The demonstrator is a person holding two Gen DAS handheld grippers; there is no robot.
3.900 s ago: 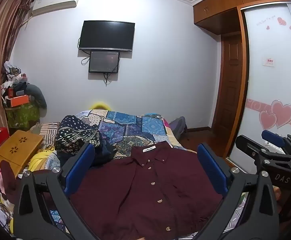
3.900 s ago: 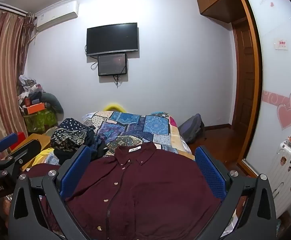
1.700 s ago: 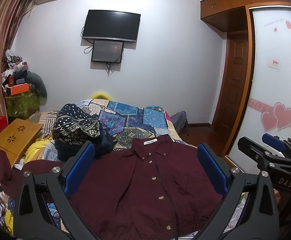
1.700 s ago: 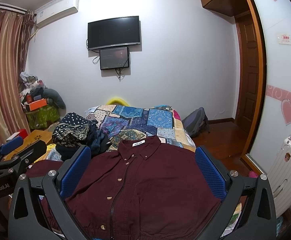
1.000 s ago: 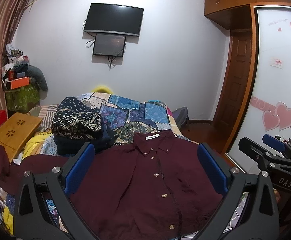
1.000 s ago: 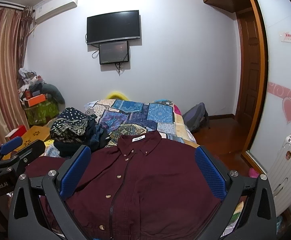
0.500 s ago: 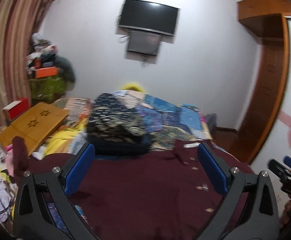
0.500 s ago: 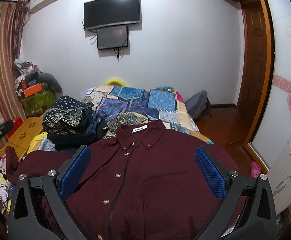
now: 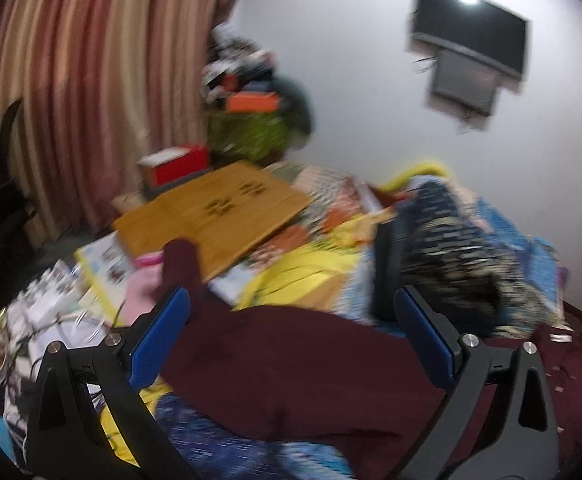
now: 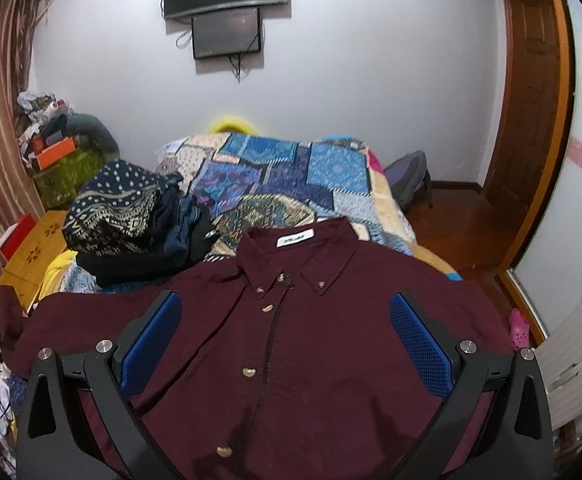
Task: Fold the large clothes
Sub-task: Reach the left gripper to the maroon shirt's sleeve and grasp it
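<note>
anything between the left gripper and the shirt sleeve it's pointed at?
Nothing visible. The left gripper is open, and the maroon shirt's sleeve lies right in front of its fingers, uncovered. The dark patterned clothes pile sits behind it. That view is blurred.

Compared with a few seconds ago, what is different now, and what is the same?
The left gripper has swung toward the person's left and now faces the shirt's outstretched sleeve, near the wooden board and the striped curtain. The right gripper has tipped slightly down over the maroon shirt. Both grippers stay open and hold nothing. The shirt lies spread and buttoned as before, and the pile of dark clothes has not moved.
</note>
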